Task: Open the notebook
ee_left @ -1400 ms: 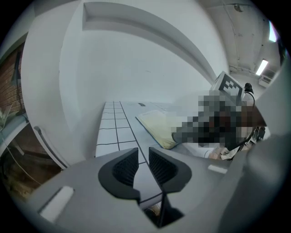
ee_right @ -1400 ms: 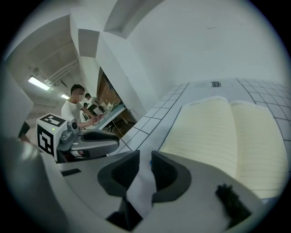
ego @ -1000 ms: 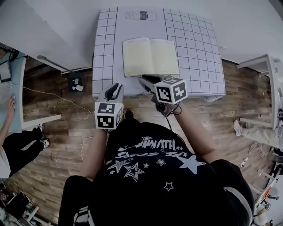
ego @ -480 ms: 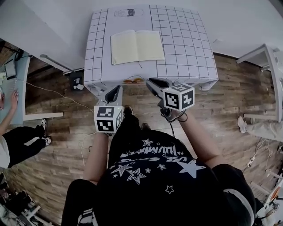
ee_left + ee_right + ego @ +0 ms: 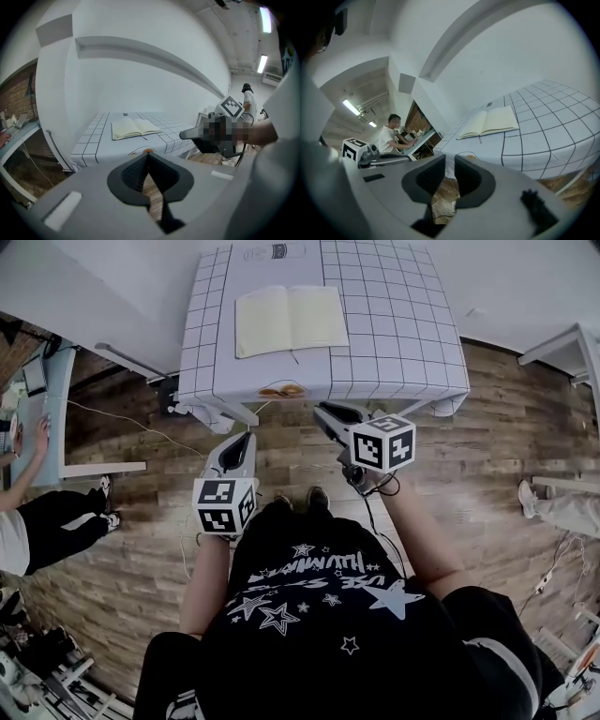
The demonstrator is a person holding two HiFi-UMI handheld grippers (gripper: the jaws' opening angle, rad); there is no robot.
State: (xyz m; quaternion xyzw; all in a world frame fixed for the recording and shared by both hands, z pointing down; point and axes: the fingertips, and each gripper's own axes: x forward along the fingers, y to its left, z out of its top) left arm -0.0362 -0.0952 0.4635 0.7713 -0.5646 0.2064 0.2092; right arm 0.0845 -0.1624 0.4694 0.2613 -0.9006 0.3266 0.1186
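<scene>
The notebook (image 5: 289,320) lay open on the table (image 5: 394,334) at twelve o'clock, so I judged nothing remained for the left gripper (image 5: 245,439) (clenched, empty) or the right gripper (image 5: 325,412), jaws slightly parted, empty.

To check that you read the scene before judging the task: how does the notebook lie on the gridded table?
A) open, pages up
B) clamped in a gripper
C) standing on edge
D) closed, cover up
A: the notebook lies spread flat on the gridded table, two cream pages facing up with the centre fold between them.
</scene>
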